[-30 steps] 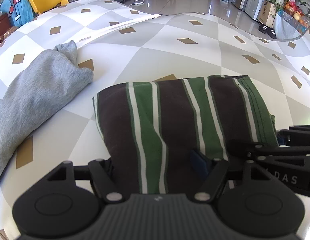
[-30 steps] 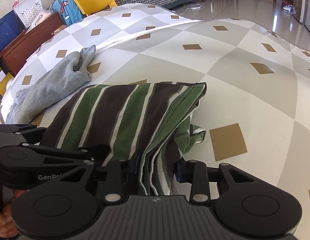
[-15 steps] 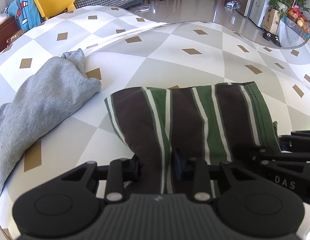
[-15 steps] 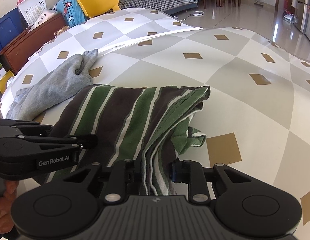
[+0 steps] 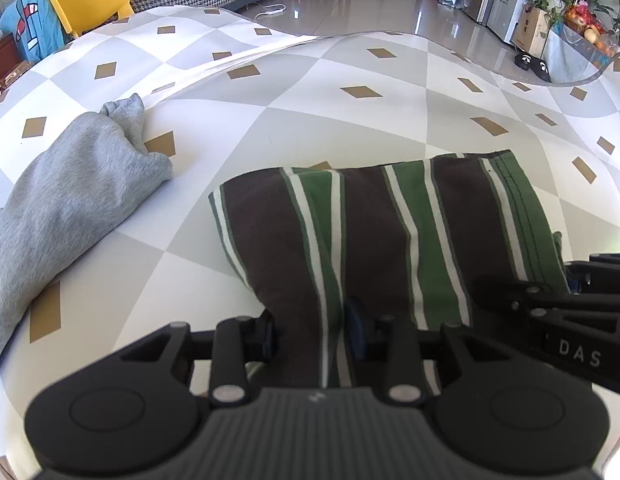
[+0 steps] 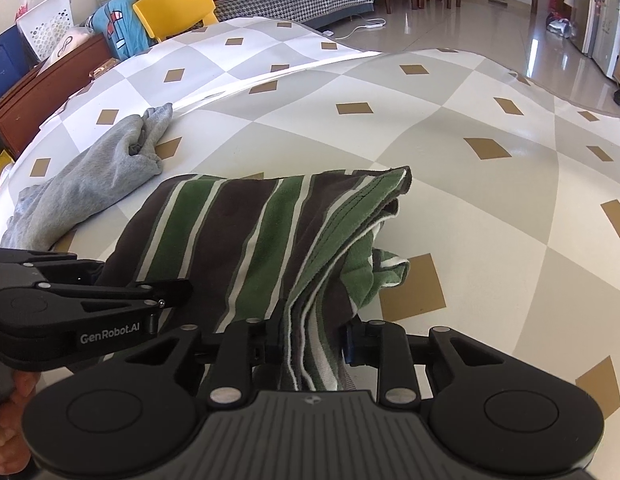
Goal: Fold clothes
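The left tongs (image 5: 310, 330) pinch the near edge of the folded striped garment (image 5: 373, 232), brown, green and white; their jaws are opening slightly, with cloth between the blue pads. The right tongs (image 6: 310, 340) clamp the stacked layers at the garment's right side, jaws likewise easing open around the fabric. The garment lies on the bench (image 6: 449, 140), which is covered in a checked cloth with tan diamonds. A grey sweatshirt (image 5: 66, 196) lies just beside it to the left, apart. A yellow chair (image 6: 174, 8) stands beyond.
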{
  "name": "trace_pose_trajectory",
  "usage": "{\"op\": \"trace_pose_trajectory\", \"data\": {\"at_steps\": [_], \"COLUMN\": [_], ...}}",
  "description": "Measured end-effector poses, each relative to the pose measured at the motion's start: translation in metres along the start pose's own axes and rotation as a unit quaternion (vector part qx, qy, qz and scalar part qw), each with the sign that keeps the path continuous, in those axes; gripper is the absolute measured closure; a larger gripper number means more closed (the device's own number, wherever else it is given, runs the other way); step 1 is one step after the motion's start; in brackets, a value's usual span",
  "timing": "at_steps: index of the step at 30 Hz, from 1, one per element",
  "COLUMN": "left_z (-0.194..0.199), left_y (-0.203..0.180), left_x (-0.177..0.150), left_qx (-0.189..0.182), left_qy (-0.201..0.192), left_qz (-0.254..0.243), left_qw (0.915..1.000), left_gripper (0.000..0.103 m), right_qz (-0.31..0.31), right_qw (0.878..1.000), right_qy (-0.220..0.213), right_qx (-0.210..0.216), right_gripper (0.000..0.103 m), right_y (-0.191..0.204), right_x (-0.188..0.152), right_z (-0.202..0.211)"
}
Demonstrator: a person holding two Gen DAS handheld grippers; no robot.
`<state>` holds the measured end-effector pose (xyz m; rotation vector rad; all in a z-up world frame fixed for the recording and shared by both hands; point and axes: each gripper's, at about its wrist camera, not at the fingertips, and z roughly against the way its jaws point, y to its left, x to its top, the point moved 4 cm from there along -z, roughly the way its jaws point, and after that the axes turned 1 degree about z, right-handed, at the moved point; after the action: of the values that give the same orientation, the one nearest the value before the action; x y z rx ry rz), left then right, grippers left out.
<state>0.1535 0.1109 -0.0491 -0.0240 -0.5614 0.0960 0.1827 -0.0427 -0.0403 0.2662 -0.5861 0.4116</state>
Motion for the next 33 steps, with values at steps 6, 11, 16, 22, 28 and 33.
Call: {"op": "trace_pose_trajectory", "data": {"at_steps": [6,11,16,22,28,33], "left_z": [-0.004,-0.011,-0.015,-0.020,-0.021,-0.019], "left_y": [0.004,0.014,0.013,0.007,0.002,-0.005], "left_x": [-0.003,-0.004,-0.004,-0.003,-0.002,0.001], "left_qx": [0.009,0.005,-0.002,-0.004,-0.007,-0.017], "left_qy": [0.003,0.013,0.018,0.015,0.010,-0.003], "left_qz": [0.006,0.033,0.037,0.029,0.022,0.006], "left_qw": [0.9999,0.9994,0.9992,0.9995,0.9997,0.9998], "left_gripper": [0.029,0.017,0.010,0.003,0.005,0.021], "right_qz": [-0.026,-0.050,-0.053,-0.054,-0.051,-0.044], "right_qw": [1.000,0.999,0.999,0.998,0.999,0.999], "right_qy": [0.005,0.011,0.013,0.010,0.006,0.002], "right_qx": [-0.004,0.003,0.004,0.006,0.006,0.007], "right_gripper": [0.065,0.061,0.060,0.059,0.059,0.062], "right_y": [-0.011,-0.019,-0.019,-0.019,-0.019,-0.018], "right_x": [0.000,0.000,-0.001,-0.001,-0.001,-0.001], "right_z": [-0.002,-0.004,-0.008,-0.010,-0.011,-0.012]}}
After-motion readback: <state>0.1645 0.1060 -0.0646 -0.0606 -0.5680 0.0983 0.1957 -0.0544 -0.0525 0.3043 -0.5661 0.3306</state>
